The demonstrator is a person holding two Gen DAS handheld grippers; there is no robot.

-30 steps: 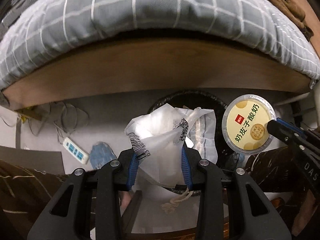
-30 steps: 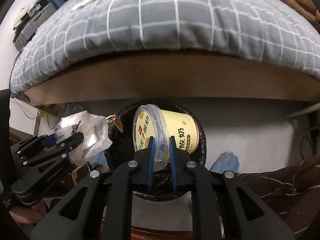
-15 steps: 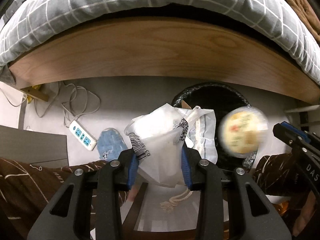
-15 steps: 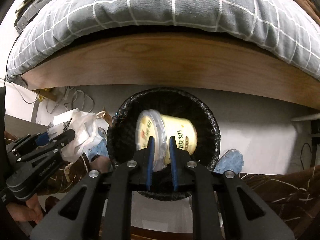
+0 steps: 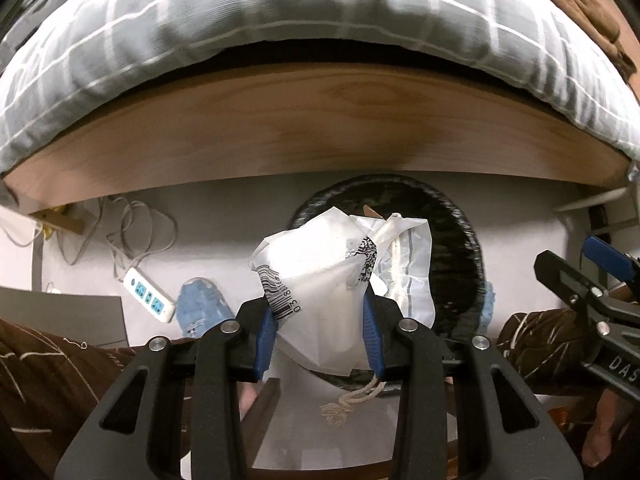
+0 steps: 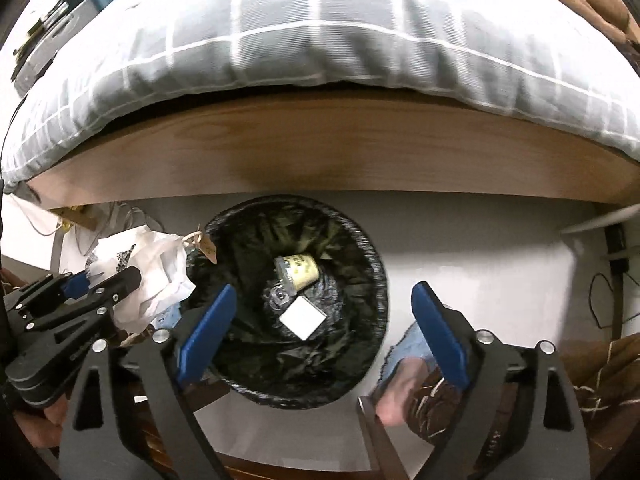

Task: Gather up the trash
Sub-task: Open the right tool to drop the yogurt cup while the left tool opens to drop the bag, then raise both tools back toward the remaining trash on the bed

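We hold both grippers pointing steeply downward, side by side. Our left gripper [image 5: 318, 338] has its blue pads pressed against the sides of a crumpled white plastic bag [image 5: 336, 280], jaws narrow and clamped on it. Our right gripper [image 6: 320, 320] stands with its jaws spread wide, having just been opening, and nothing sits between its blue pads. In the right wrist view our left gripper shows at the left edge; in the left wrist view our right gripper's fingers show at the right edge.
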